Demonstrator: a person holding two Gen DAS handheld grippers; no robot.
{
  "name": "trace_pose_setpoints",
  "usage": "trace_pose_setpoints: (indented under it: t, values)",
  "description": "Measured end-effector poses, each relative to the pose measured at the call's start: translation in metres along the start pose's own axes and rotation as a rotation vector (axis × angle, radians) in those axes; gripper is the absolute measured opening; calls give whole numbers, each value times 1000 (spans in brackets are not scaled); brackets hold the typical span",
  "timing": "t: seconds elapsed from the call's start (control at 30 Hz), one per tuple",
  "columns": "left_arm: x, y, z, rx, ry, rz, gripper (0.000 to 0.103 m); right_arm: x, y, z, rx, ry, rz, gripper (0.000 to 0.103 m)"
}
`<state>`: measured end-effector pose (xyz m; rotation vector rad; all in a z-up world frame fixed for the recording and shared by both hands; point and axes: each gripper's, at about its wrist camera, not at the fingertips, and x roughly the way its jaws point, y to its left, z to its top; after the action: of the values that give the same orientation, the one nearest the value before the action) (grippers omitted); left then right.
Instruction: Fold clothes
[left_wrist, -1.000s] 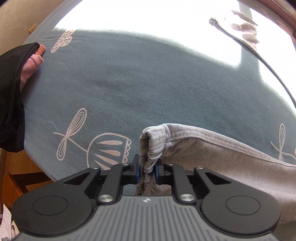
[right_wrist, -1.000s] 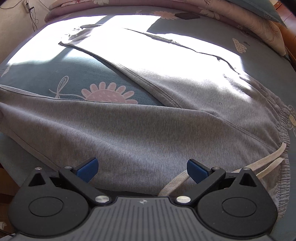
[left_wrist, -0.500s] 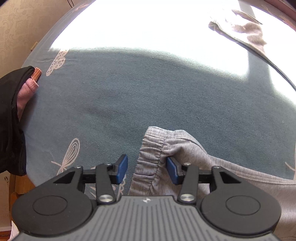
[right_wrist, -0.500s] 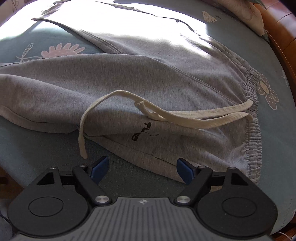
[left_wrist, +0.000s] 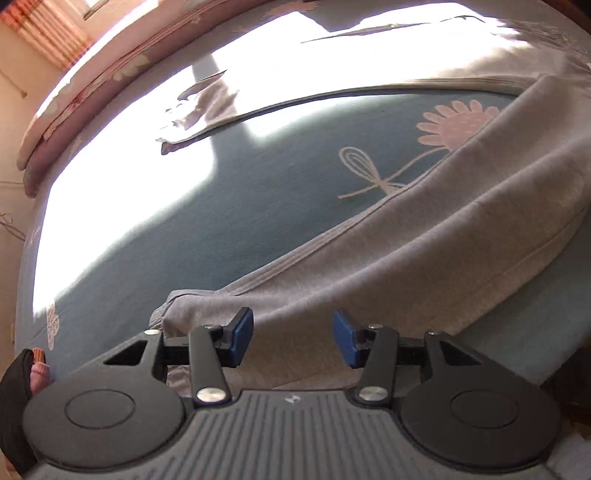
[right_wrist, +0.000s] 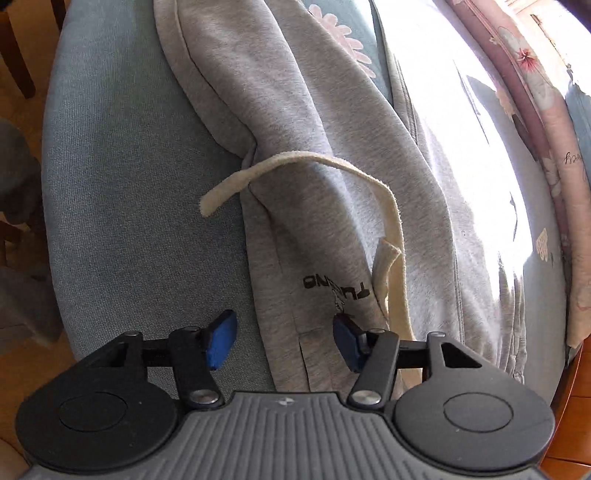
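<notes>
Blue bedsheet (left_wrist: 229, 221) underneath. Grey sweatpants (right_wrist: 295, 122) lie flat; long axis runs straight ahead from right gripper (right_wrist: 284, 343), jaws closing, pants edge between pads, ungripped. Left gripper (left_wrist: 293, 338) half open over trouser leg, holding nothing.

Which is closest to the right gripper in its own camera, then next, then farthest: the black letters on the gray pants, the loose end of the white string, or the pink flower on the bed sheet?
From the right gripper:
1. Black letters, just above the right pad.
2. Loose end of the white string, upper left, on the blue sheet.
3. Pink flower, far up at the top.
</notes>
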<state>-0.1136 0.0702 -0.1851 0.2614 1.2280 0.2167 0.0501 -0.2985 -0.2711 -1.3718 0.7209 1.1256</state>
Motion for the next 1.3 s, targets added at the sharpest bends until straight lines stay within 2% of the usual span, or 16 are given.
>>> trace_pose_setpoints:
  t: [0.07,0.13,0.2,0.47,0.6,0.63,0.73,0.83,0.97,1.1,1.23,1.3]
  values:
    - [-5,-53,6,201,-56,-100,50,2,-3,0,-2,0,9,41]
    - [1,-87,9,337,-93,-121,50,3,-2,1,-11,0,21,35]
    - [6,-121,11,470,-128,-140,50,2,-1,0,-27,-7,20,35]
    - [33,-155,16,685,-122,-93,48,1,-5,-2,-1,-22,20,35]
    - [42,-156,21,724,-96,-94,48,0,-7,-1,11,-19,17,35]
    - [42,-156,23,734,-86,-100,44,0,-8,-1,10,-19,19,35]
    - [44,-150,34,715,-18,-187,16,0,-13,1,1,-16,50,29]
    - [44,-139,46,662,11,-216,4,-3,-21,2,-4,-17,82,16]
    - [37,-121,59,616,22,-246,2,-13,-33,3,-22,-16,135,12]
    - [24,-107,61,672,22,-295,1,-24,-45,2,-39,-6,224,11]
    - [15,-100,57,730,44,-367,2,-32,-45,-4,-85,40,351,11]
    - [17,-102,55,751,59,-395,2,-31,-44,-5,-105,64,387,12]
